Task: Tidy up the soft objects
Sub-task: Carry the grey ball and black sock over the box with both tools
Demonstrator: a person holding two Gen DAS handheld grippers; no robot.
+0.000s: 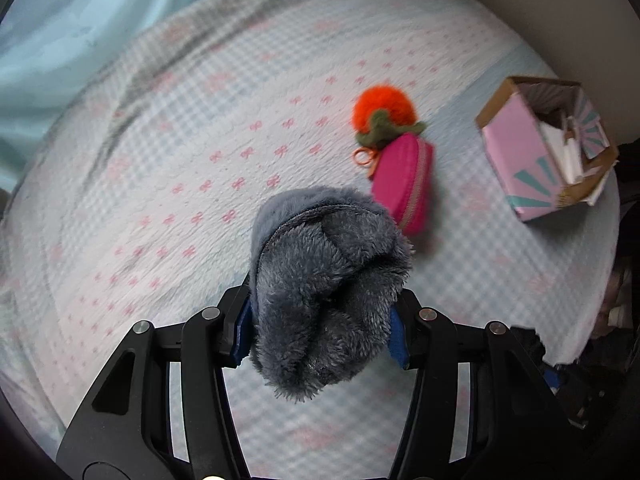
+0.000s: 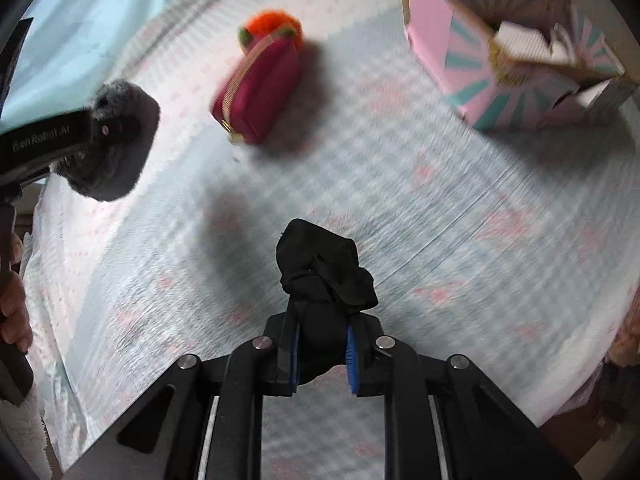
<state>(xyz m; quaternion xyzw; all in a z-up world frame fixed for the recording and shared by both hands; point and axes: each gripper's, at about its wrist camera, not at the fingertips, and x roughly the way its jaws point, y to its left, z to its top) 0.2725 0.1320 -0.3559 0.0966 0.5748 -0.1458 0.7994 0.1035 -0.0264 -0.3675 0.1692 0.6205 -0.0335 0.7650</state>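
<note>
My left hand-held gripper (image 1: pixel 322 330) is closed on a grey fuzzy pouch (image 1: pixel 328 280), its blue pads (image 1: pixel 243 334) pressed into the plush on both sides. The pouch bulges up between the jaws, held clear above the bed, and a zipper line runs along its upper edge. From my right wrist view the same pouch (image 2: pixel 116 140) shows at the far left, sticking out past the black finger of my left gripper (image 2: pixel 56 140).

My right hand-held gripper (image 2: pixel 323 354) is clamped on a black soft bundle (image 2: pixel 324 268), a crumpled dark cloth that rises out of the narrow gap between the blue pads (image 2: pixel 351 354). It too hangs above the bedspread; a dark shadow lies on the cover just to its left.

Further out, a pink zippered pouch (image 1: pixel 404 182) lies on the bed, its zipper facing the box side in the left view. An orange pompom with a green leafy collar (image 1: pixel 382 114) lies touching the pouch's far end, a small orange loop at its base. In the right view the pink pouch (image 2: pixel 260 96) sits in front of the pompom (image 2: pixel 272 26).

To the right stands an open pink and teal cardboard box (image 1: pixel 516 148), well apart from the pouch, with white paper or card pieces inside. The right view shows it (image 2: pixel 472 76) near the top right.

All of it sits on a bedspread (image 1: pixel 160 160) of pale blue check with small pink bows.
</note>
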